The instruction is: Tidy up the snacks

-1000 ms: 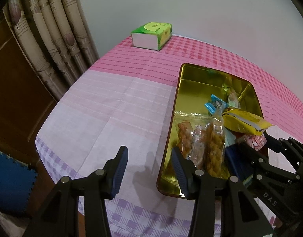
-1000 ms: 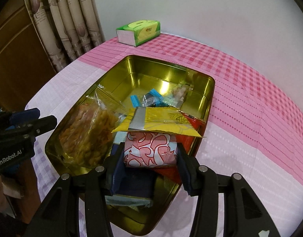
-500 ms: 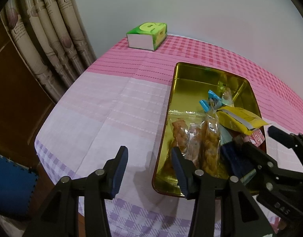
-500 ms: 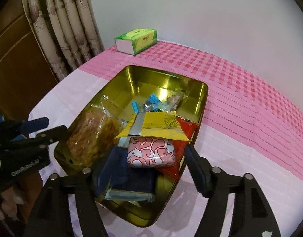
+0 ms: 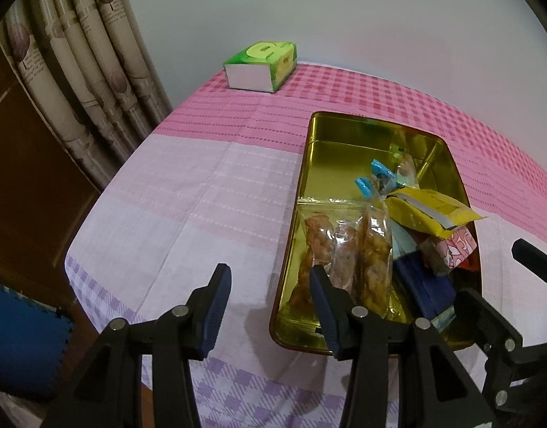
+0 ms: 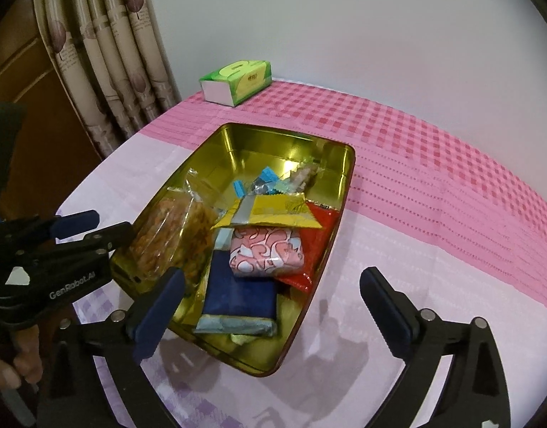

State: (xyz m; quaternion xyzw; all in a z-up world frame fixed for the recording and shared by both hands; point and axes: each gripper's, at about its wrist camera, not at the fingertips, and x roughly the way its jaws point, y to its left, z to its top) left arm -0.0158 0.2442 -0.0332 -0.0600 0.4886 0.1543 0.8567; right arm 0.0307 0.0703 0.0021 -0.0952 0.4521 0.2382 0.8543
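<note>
Snacks fill the near half of a shallow gold metal tray (image 6: 339,192) that sits on a bench covered with a pink, white and lilac checked cloth (image 6: 434,235). Nearest the left rim lies a clear bag of golden-brown fried pieces (image 6: 173,235). Beside it a dark blue flat packet (image 6: 241,292) rests on a pale blue foil-edged packet (image 6: 234,328). A pink-and-white patterned wrapped block (image 6: 266,251) lies on top of the blue packet and against a red foil packet (image 6: 316,246). A yellow packet with a silver strip (image 6: 273,210) overlaps the pink block's far edge. Small sweets with bright blue wrapper ends (image 6: 262,182) lie farther back in the tray; the far end shows bare gold.

The right claw (image 6: 271,308) hangs above the tray's near end; its jaws have just been opening and now stand wide apart, touching nothing. The pink block lies free in the tray ahead of them, with the blue packets in the gap between the pads.

The left claw (image 5: 269,308) stands half open and empty over the cloth at the tray's left rim, one finger over the cloth and the other in front of the tray's near corner.

A green and white tissue box (image 5: 262,66) stands at the bench's far edge, near a patterned beige curtain (image 5: 80,82). A hand (image 6: 16,363) grips the left tool's handle.
</note>
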